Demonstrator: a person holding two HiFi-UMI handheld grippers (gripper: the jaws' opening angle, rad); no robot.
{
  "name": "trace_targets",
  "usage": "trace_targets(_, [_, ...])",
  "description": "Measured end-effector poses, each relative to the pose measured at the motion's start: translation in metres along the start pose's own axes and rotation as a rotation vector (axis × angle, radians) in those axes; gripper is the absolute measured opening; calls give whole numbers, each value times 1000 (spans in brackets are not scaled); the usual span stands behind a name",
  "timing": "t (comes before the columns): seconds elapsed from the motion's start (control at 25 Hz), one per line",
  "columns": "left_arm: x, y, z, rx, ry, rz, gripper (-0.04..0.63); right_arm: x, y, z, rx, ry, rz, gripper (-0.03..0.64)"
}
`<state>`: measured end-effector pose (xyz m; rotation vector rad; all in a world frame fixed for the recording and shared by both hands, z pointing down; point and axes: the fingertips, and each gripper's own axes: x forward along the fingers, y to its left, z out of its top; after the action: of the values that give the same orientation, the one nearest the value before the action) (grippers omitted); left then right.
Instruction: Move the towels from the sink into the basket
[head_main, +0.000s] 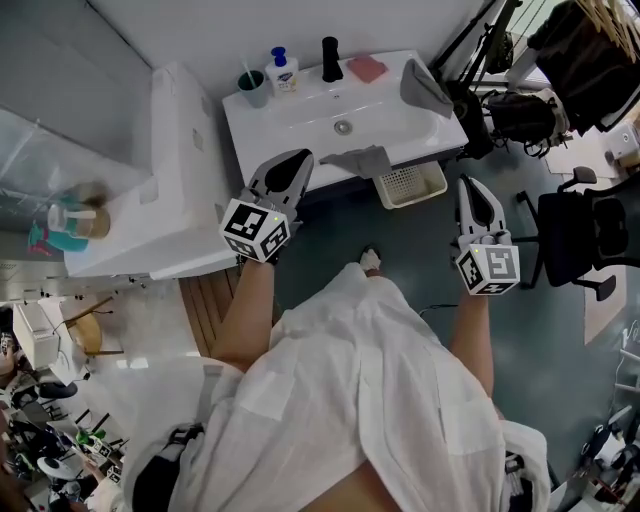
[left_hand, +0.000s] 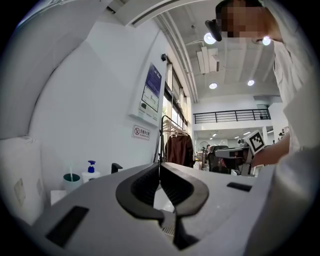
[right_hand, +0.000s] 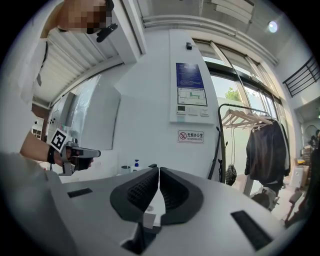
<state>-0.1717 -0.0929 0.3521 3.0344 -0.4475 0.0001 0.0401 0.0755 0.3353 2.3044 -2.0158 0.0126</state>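
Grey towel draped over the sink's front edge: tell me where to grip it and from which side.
Probably pinch the towel at the bunched fold on the sink rim, coming from the front. That part overhangs the edge on the person's side, right beside the left gripper, which is shut and must open first.

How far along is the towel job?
Nothing done yet: the basket looks empty. Nothing in hand: the left gripper and right gripper are shut, empty. Left: a grey towel over the sink front, a second grey towel at its right end, a pink cloth behind.
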Motion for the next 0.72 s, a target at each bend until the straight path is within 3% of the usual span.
trace_targets(0.44, [38,37,0,-14,2,87,14,61,-42,-7,21,11,66,31])
trace_targets(0.72, [76,54,1,-26,3,135,14,110,-61,-13,32,30,168,31])
